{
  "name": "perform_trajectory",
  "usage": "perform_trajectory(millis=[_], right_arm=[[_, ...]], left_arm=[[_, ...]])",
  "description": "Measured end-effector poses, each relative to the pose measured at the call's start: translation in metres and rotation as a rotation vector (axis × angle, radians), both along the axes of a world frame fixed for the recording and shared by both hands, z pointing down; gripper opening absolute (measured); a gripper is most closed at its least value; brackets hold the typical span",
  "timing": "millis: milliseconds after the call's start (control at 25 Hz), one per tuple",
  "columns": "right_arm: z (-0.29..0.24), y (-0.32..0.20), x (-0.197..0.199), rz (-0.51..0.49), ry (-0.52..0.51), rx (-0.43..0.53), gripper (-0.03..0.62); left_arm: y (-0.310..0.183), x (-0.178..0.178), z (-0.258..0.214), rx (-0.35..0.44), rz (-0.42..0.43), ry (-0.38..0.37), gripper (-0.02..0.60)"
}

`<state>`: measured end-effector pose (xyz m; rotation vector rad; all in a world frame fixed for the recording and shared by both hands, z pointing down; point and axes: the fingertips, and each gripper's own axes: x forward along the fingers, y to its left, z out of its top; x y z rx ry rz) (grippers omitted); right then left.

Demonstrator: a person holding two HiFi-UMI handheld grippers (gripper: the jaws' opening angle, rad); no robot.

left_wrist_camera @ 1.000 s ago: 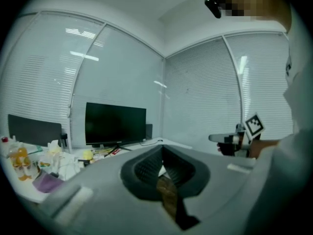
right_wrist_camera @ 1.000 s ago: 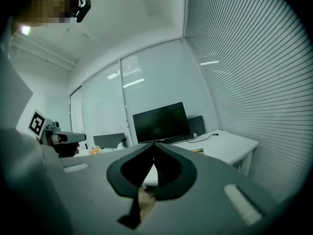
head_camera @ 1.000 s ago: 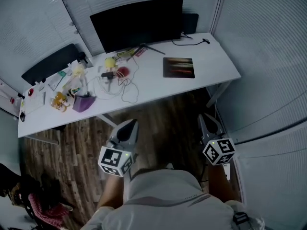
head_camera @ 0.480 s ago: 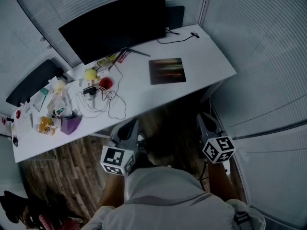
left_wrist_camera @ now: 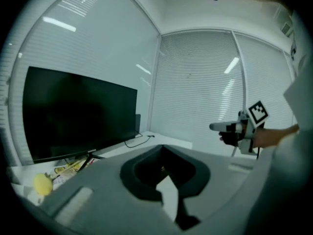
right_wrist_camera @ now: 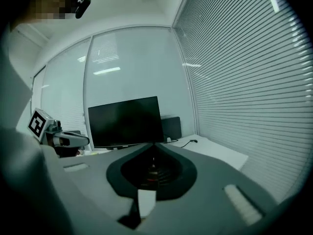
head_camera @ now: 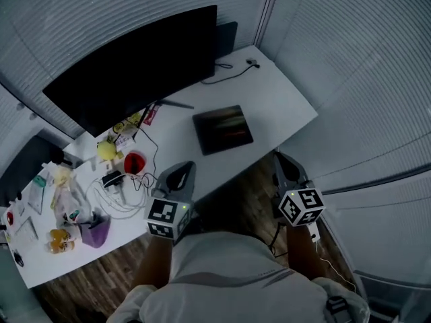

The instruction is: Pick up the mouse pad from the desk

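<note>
The mouse pad (head_camera: 223, 129), a dark square with a reddish streak, lies flat on the white desk (head_camera: 283, 103), right of the black monitor (head_camera: 135, 66). My left gripper (head_camera: 181, 169) is shut and empty, its tip over the desk's front edge, just left of and nearer than the pad. My right gripper (head_camera: 280, 158) is also shut and empty. It hangs off the desk's front edge, right of the pad. In the right gripper view the shut jaws (right_wrist_camera: 154, 145) point at the monitor (right_wrist_camera: 124, 121). The left gripper view shows shut jaws (left_wrist_camera: 162, 146) and the right gripper (left_wrist_camera: 230, 127) beside them.
Clutter fills the desk's left part: white cables (head_camera: 128, 194), a red object (head_camera: 134, 161), a yellow ball (head_camera: 106, 150), a purple pouch (head_camera: 94, 234). A black cable (head_camera: 236, 69) runs at the far right corner. Blinds cover the walls. Wood floor (head_camera: 256, 187) shows beneath the desk.
Both grippers have come forward to the desk, still shut. The left one now reaches over the front edge. The desk and the pad sit closer and more slanted in the head view.
</note>
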<state>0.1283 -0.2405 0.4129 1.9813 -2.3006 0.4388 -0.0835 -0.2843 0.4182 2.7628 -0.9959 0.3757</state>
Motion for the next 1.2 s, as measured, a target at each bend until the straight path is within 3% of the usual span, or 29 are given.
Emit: perform_trajectory(millis=[160, 360, 440, 600, 720, 840, 1000, 1200], right_arm=[[0.022, -0.042, 0.004, 0.046, 0.082, -0.068, 0.003], [0.073, -0.081, 0.030, 0.044, 0.097, -0.226, 0.005], [0.101, -0.104, 0.042, 0.016, 0.082, -0.289, 0.071], [0.155, -0.150, 0.065, -0.064, 0.096, -0.405, 0.100], [0.194, -0.180, 0.070, -0.139, 0.121, -0.489, 0.154], [0.232, -0.204, 0.065, -0.197, 0.128, -0.561, 0.201], [0.275, -0.220, 0.059, -0.237, 0.155, -0.651, 0.249], [0.310, -0.232, 0.052, -0.255, 0.198, -0.727, 0.284]], left_arm=[[-0.048, 0.010, 0.026, -0.054, 0.043, -0.032, 0.003], [-0.090, 0.030, 0.063, -0.155, 0.008, -0.054, 0.007], [-0.110, 0.041, 0.084, -0.193, -0.021, -0.085, 0.053], [-0.144, 0.068, 0.133, -0.299, -0.103, -0.157, 0.108], [-0.154, 0.090, 0.173, -0.421, -0.094, -0.175, 0.166], [-0.168, 0.099, 0.207, -0.485, -0.081, -0.219, 0.228], [-0.190, 0.095, 0.253, -0.526, -0.129, -0.295, 0.257], [-0.204, 0.091, 0.295, -0.632, -0.177, -0.363, 0.259]])
